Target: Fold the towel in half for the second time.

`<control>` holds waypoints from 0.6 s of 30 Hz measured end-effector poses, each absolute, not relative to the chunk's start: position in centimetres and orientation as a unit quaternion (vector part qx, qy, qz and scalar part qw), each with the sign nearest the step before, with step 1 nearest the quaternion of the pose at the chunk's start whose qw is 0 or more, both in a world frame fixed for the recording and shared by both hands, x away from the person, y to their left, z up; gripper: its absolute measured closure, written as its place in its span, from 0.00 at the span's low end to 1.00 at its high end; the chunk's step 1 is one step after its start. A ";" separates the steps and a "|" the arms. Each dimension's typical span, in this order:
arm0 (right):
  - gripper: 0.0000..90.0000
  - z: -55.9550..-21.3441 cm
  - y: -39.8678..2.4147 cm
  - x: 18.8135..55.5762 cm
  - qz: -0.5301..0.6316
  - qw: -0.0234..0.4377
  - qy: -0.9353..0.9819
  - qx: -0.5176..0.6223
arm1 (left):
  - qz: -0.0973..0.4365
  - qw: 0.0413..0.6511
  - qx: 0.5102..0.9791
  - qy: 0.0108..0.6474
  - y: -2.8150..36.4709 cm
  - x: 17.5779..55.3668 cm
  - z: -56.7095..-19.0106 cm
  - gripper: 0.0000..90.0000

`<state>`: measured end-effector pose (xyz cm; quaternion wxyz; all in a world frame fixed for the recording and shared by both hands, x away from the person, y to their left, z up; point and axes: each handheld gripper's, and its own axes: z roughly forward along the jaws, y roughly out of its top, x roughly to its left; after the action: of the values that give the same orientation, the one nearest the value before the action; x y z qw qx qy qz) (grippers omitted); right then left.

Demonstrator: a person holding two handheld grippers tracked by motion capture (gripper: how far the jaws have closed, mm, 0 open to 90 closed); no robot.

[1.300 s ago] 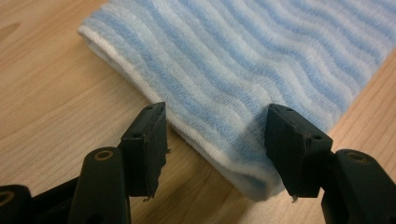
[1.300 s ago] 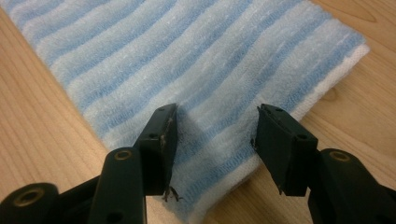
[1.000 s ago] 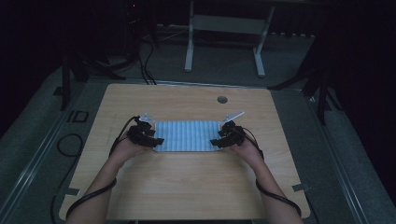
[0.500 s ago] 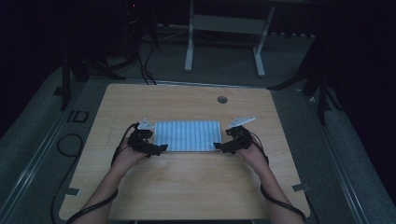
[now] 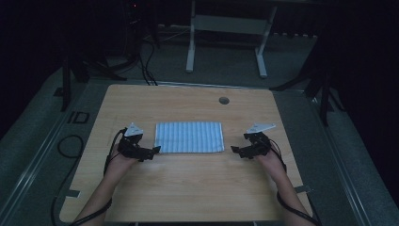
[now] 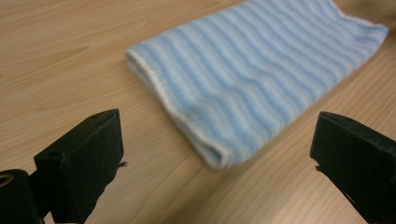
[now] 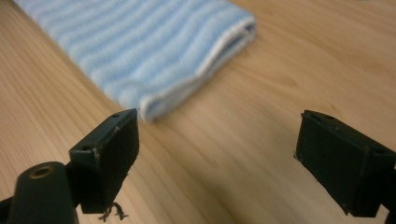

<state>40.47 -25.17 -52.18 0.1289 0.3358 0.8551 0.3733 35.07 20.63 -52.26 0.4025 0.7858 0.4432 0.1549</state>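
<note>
Cloth: folded blue-striped towel (image 5: 189, 137) lies flat mid-table.
Left gripper (image 5: 151, 151): jaws spread, just beside the towel's left near corner.
Right gripper (image 5: 235, 150): jaws spread, near its right near corner.

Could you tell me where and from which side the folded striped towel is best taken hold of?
Probably at its near corners. The striped towel lies flat and folded on the table, and its layered edges face both open grippers. The left gripper could come in low at the near-left corner, the right gripper at the near-right, one finger slipping under the stacked hem.
</note>
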 end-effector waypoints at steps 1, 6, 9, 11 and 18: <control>0.15 -52.3 -25.5 40.3 0.372 0.131 0.856 0.336 | 0.157 0.401 0.786 0.444 20.9 35.0 -52.4 0.03; 0.14 -52.7 -27.3 39.6 0.365 0.131 0.856 0.343 | 0.162 0.396 0.786 0.446 21.8 34.3 -52.9 0.03; 0.14 -52.8 -28.0 39.3 0.370 0.134 0.850 0.350 | 0.155 0.395 0.784 0.453 22.3 34.1 -53.0 0.03; 0.14 -52.8 -29.0 38.9 0.380 0.134 0.840 0.363 | 0.156 0.393 0.781 0.460 22.9 33.7 -53.3 0.03; 0.14 -53.2 -31.2 38.1 0.388 0.137 0.823 0.391 | 0.156 0.384 0.777 0.475 24.6 32.4 -53.5 0.03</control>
<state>38.09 -31.24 -53.21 0.1368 0.3914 0.8231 0.3880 32.40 24.62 -53.55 0.3838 0.7766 0.4746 0.1560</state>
